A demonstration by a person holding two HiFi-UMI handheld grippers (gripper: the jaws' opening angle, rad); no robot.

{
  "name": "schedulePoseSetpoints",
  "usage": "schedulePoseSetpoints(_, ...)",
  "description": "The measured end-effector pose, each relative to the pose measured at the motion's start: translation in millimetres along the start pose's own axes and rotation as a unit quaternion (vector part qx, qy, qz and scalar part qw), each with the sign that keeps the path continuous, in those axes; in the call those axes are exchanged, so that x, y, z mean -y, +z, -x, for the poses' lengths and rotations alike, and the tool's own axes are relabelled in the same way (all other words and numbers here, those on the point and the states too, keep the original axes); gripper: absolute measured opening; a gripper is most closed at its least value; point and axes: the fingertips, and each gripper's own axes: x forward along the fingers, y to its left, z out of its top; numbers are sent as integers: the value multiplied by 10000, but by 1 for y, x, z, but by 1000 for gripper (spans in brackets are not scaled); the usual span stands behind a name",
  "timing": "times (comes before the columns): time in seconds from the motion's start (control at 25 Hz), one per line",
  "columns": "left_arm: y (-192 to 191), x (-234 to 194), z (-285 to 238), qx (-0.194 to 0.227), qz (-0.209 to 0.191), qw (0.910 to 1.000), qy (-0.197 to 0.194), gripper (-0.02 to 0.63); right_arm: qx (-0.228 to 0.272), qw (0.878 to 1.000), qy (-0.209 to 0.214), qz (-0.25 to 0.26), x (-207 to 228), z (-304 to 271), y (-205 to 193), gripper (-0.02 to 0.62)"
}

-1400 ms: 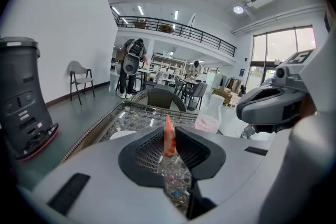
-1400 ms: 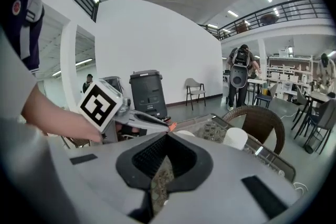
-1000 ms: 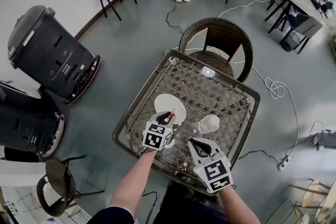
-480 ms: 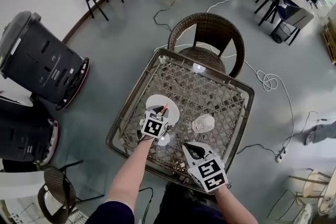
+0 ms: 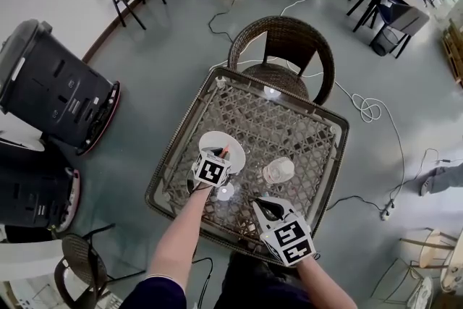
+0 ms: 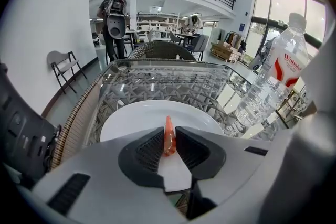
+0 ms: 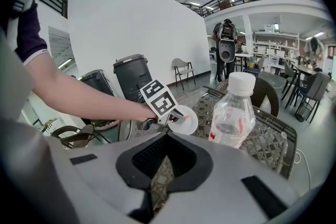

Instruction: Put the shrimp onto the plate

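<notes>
An orange shrimp is pinched between the jaws of my left gripper, its tail pointing out over the near edge of the white plate. From the head view the left gripper hovers at the plate's near rim, shrimp tip showing. In the right gripper view the left gripper and plate appear at mid-distance. My right gripper stays near the table's front edge, jaws apart, nothing in them.
A clear water bottle stands right of the plate, also seen as the bottle and the bottle. The glass-topped wicker table has a wicker chair behind it. Black bins and cables lie on the floor.
The left gripper with the shrimp has moved slightly forward to the plate's near rim. The right gripper has drawn back toward the table's front edge.
</notes>
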Motion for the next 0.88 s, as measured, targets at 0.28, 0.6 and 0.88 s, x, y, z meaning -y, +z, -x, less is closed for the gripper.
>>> schedulePoseSetpoints(0.28,-1,1,0,-170,-49,9998,11,77,43,10000,-52,-4,3,5,3,5)
schedulePoseSetpoints(0.6,-3,2,0,-217,-105,9997,58,78,50,9999,-106,11,11,16,-5,5)
schedulePoseSetpoints(0.88,3,3,23,122,-31,9995,291,104,136,9999,-10,88,8,26,-2,5)
